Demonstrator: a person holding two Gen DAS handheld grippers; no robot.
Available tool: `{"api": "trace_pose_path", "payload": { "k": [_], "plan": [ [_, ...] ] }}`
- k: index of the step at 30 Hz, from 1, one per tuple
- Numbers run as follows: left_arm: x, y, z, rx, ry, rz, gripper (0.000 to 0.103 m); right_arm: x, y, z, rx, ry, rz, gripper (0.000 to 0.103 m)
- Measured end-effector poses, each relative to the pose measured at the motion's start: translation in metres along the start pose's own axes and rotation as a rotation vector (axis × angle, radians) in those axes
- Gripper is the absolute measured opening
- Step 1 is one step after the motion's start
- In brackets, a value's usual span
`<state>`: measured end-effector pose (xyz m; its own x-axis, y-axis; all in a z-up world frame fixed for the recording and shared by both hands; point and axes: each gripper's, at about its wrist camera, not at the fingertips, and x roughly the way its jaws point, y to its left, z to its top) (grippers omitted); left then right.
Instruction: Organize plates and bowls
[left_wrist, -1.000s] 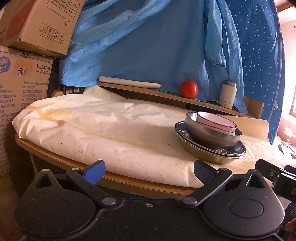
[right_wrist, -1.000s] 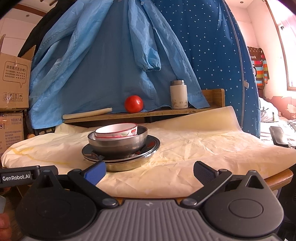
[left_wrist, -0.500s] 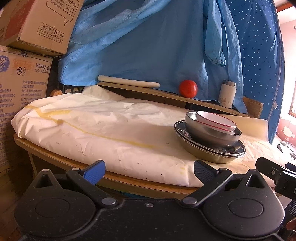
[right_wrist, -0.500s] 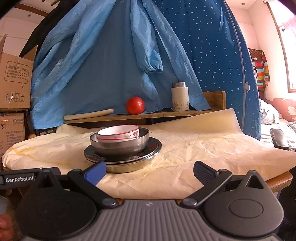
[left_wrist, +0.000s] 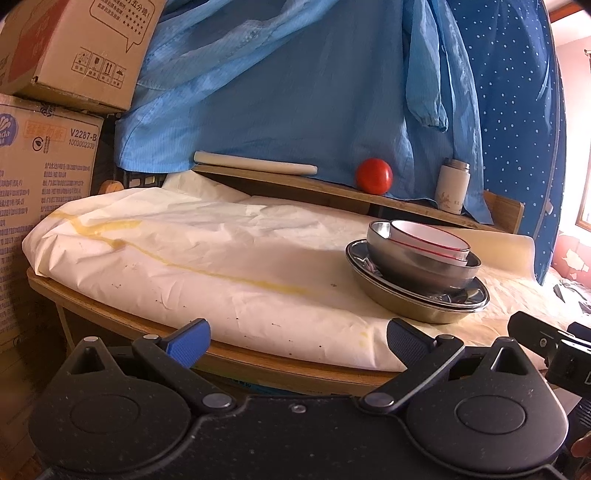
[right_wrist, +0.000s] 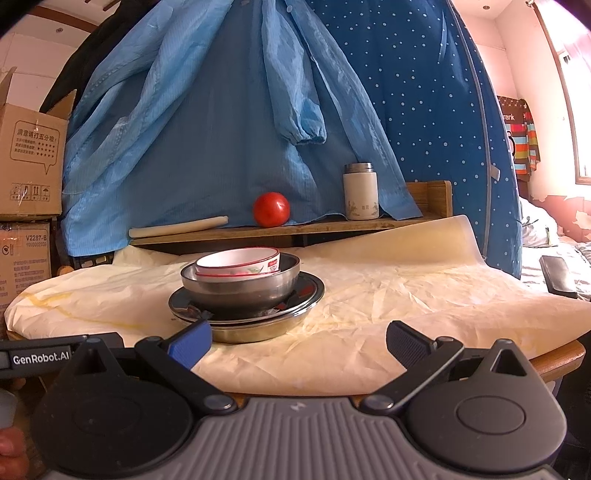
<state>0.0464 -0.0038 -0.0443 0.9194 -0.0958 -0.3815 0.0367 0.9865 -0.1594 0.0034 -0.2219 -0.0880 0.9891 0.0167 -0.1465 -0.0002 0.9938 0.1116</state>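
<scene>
A stack of dishes stands on the paper-covered table (left_wrist: 184, 266): a white bowl with a red rim (left_wrist: 430, 242) (right_wrist: 238, 262) sits inside a steel bowl (left_wrist: 424, 264) (right_wrist: 240, 291), which rests on steel plates (left_wrist: 417, 299) (right_wrist: 251, 325). My left gripper (left_wrist: 297, 339) is open at the table's front edge, left of the stack and short of it. My right gripper (right_wrist: 299, 341) is open too, at the front edge, with the stack just beyond its left finger. Neither holds anything.
Behind the table a wooden shelf (right_wrist: 332, 225) carries a red tomato (right_wrist: 270, 209), a white flask (right_wrist: 361, 192) and a pale rolled stick (right_wrist: 177, 228). Blue cloth hangs behind. Cardboard boxes (left_wrist: 44, 155) stand at the left. A dark phone (right_wrist: 557, 275) lies at the right.
Both grippers have edged slightly closer to the table and the stack. Their fingers stay spread as before, and the dishes have not moved.
</scene>
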Motion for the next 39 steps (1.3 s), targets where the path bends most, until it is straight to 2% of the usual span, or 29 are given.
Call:
{"api": "trace_pose_path", "payload": {
  "k": [39],
  "plan": [
    [0.0007, -0.0023, -0.002, 0.018, 0.005, -0.012, 0.101, -0.0006, 0.0035, -0.0026, -0.012, 0.003, 0.017, 0.103]
  ]
}}
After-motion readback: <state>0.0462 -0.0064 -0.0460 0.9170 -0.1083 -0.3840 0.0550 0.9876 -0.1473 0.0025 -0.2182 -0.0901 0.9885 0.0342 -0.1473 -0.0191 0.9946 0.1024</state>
